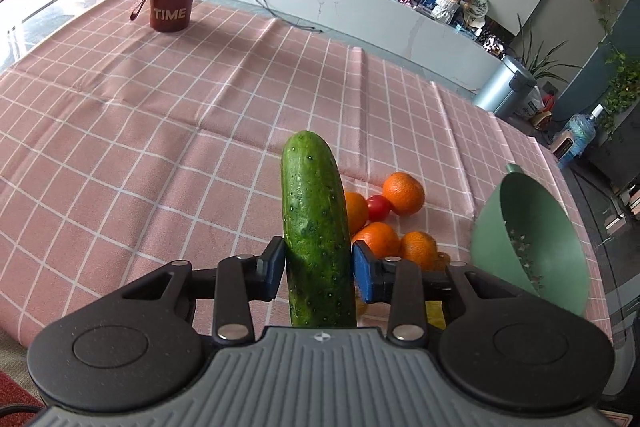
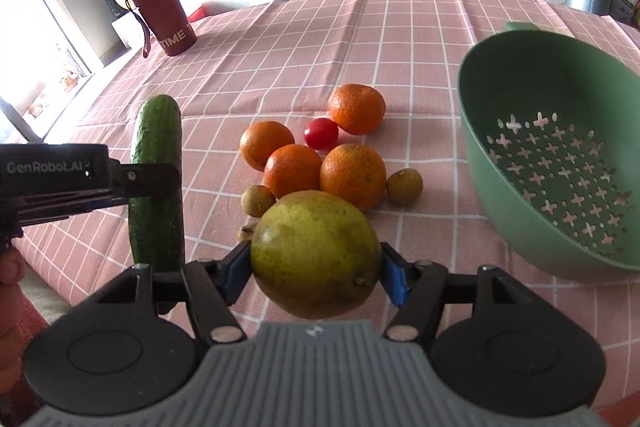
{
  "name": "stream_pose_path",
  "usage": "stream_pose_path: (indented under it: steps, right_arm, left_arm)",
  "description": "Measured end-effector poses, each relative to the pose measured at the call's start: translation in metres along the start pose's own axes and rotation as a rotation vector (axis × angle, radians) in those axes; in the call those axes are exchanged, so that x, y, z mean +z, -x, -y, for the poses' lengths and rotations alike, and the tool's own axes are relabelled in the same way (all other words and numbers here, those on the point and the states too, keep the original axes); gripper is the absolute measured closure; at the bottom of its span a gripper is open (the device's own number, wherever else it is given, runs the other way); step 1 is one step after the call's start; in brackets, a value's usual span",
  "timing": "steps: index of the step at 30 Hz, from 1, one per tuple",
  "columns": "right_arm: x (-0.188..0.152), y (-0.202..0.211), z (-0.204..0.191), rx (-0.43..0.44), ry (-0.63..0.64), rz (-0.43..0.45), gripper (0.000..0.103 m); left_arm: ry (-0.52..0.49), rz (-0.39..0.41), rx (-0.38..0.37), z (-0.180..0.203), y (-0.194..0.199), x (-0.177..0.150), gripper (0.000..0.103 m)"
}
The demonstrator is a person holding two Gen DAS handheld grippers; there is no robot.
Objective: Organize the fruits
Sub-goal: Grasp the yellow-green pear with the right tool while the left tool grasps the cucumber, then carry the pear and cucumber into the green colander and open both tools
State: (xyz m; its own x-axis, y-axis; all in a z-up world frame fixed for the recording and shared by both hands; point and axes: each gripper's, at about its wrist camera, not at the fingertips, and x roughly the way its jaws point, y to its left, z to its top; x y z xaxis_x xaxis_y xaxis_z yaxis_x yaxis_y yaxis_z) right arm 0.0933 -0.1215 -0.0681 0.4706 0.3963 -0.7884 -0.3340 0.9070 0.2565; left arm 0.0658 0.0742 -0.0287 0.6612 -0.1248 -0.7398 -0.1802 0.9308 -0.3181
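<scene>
Two hand-held grippers work above a table covered by a pink checked cloth (image 2: pixel 420 39). The left gripper (image 1: pixel 318 267) is clamped on a cucumber (image 1: pixel 314 227), its blue pads pressing the green skin on either side near the middle of its length; the cucumber points away from the camera, along the fingers. In the right wrist view the same cucumber (image 2: pixel 158 179) appears at the left, crossed by the black finger of the left gripper (image 2: pixel 152 175).

The right gripper (image 2: pixel 316 267) grips a large yellow-green round fruit (image 2: pixel 316 255) — a pad bears on each flank. Whether that fruit is clear of the cloth cannot be told.

Beyond it, on the cloth, lies a cluster of four oranges (image 2: pixel 352 175) touching or just beside one another, with a small red tomato (image 2: pixel 321 133) between the rear ones and two small brownish-green fruits (image 2: pixel 405 186) at the cluster's edges. A green colander (image 2: pixel 500 155), perforated with cross-shaped holes, stands to the right of the cluster — tilted toward the camera and holding no fruit. A red tumbler (image 2: pixel 166 17) lettered "TIME" stands at the far left of the cloth, well apart from the fruit.
</scene>
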Motion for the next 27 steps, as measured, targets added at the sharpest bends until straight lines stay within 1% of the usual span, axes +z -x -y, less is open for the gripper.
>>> stream_pose_path:
  steps: [5, 8, 11, 15, 18, 21, 24, 27]
  right_arm:
    - [0.002, 0.03, -0.006, 0.01, 0.041, 0.062, 0.04]
    - [0.008, 0.052, -0.003, -0.005, 0.071, 0.098, 0.04]
    - [0.017, 0.074, 0.009, -0.024, 0.093, 0.137, 0.04]
    - [0.033, 0.096, 0.035, -0.061, 0.106, 0.156, 0.04]
    - [0.048, 0.111, 0.055, -0.077, 0.123, 0.159, 0.04]
    - [0.059, 0.122, 0.074, -0.1, 0.148, 0.158, 0.041]
    - [0.069, 0.124, 0.091, -0.129, 0.165, 0.147, 0.041]
    - [0.077, 0.117, 0.113, -0.155, 0.179, 0.115, 0.041]
  left_arm:
    - [-0.04, 0.043, -0.052, 0.027, 0.028, 0.005, 0.062]
    - [-0.071, 0.066, -0.089, 0.047, 0.039, 0.008, 0.062]
    - [-0.095, 0.076, -0.133, 0.068, 0.045, 0.014, 0.062]
    - [-0.142, 0.078, -0.197, 0.105, 0.045, 0.023, 0.062]
    - [-0.163, 0.076, -0.246, 0.133, 0.039, 0.03, 0.062]
    - [-0.176, 0.064, -0.282, 0.158, 0.023, 0.038, 0.063]
    - [-0.198, 0.043, -0.289, 0.176, 0.005, 0.041, 0.063]
    - [-0.212, -0.004, -0.292, 0.189, -0.022, 0.041, 0.063]
